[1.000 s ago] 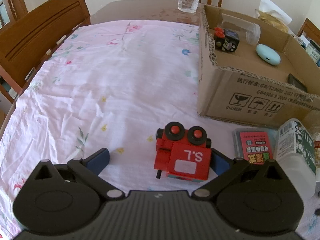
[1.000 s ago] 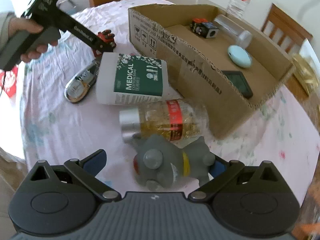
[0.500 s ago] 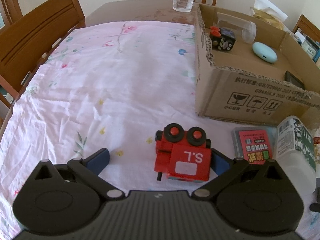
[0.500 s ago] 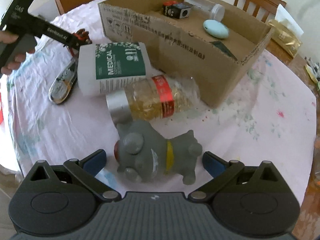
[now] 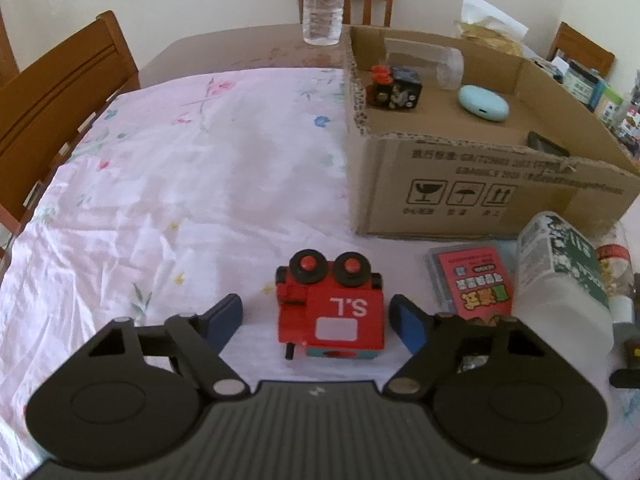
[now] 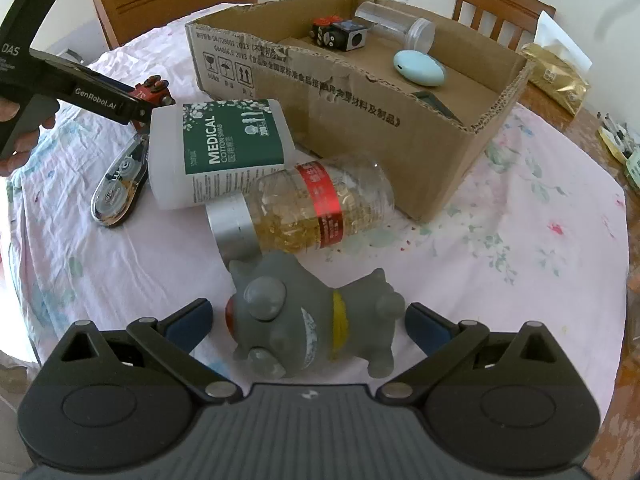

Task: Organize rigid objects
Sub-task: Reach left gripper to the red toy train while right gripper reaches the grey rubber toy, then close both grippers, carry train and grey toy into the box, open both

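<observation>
My left gripper [image 5: 318, 320] is open around a red toy train [image 5: 330, 312] that lies on the pink cloth; its jaws stand a little off each side. My right gripper [image 6: 308, 322] is open around a grey toy animal [image 6: 308, 320] with a yellow collar, lying on its side. The cardboard box [image 5: 480, 188] stands behind, also in the right wrist view [image 6: 340, 92]. It holds a black toy block [image 5: 394, 88], a clear jar [image 5: 424, 60], a light blue case [image 5: 482, 104] and a dark flat device [image 5: 544, 144].
A white cotton swab tub [image 6: 216, 152], a jar of yellow capsules [image 6: 304, 208] and a correction tape [image 6: 118, 188] lie between the grippers. A red card pack [image 5: 472, 280] lies by the train. A water bottle [image 5: 322, 4] and wooden chairs [image 5: 60, 92] stand around.
My left gripper's jaws have narrowed around the red train. My right gripper has shifted so the grey toy sits centred between its jaws, and the view has swung around the box.
</observation>
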{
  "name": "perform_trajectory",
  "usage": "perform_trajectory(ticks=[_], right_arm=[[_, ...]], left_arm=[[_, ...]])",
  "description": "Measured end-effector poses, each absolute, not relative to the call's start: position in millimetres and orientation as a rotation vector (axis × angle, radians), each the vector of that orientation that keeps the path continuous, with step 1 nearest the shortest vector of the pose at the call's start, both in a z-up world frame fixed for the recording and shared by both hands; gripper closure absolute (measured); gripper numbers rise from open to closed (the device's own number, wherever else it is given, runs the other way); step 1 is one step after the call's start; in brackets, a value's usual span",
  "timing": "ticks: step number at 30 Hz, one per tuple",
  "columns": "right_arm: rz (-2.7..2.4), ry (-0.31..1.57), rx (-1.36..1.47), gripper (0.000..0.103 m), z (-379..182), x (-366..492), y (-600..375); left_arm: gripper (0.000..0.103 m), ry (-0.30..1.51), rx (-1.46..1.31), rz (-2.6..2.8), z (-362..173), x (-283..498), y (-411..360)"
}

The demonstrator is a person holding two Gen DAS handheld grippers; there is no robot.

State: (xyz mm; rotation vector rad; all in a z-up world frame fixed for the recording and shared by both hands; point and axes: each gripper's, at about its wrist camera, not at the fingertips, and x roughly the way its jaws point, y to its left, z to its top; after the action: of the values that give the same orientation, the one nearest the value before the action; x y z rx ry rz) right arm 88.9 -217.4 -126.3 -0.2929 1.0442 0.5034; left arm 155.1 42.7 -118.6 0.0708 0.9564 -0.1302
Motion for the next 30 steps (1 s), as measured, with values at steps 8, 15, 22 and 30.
perform_trajectory(ticks=[8,15,22,30], right_arm=[[0.474,1.051,-0.277,0.002,-123,88,-218],[0.474,1.044,-0.276,0.014,-113,89,-217],[0.461,1.059,-0.273,0.023,-116,88,-216],[0.437,1.080,-0.263,0.026,-110,86,-219]], left_arm=[[0.044,0.930,0.097,-0.148,-116,149,34],[0.044,0.934,0.092,-0.158,-116,151,36],[0.048,0.930,0.110,-0.159,-116,150,34],[0.053,0.942,0.148,-0.174,-112,150,33]])
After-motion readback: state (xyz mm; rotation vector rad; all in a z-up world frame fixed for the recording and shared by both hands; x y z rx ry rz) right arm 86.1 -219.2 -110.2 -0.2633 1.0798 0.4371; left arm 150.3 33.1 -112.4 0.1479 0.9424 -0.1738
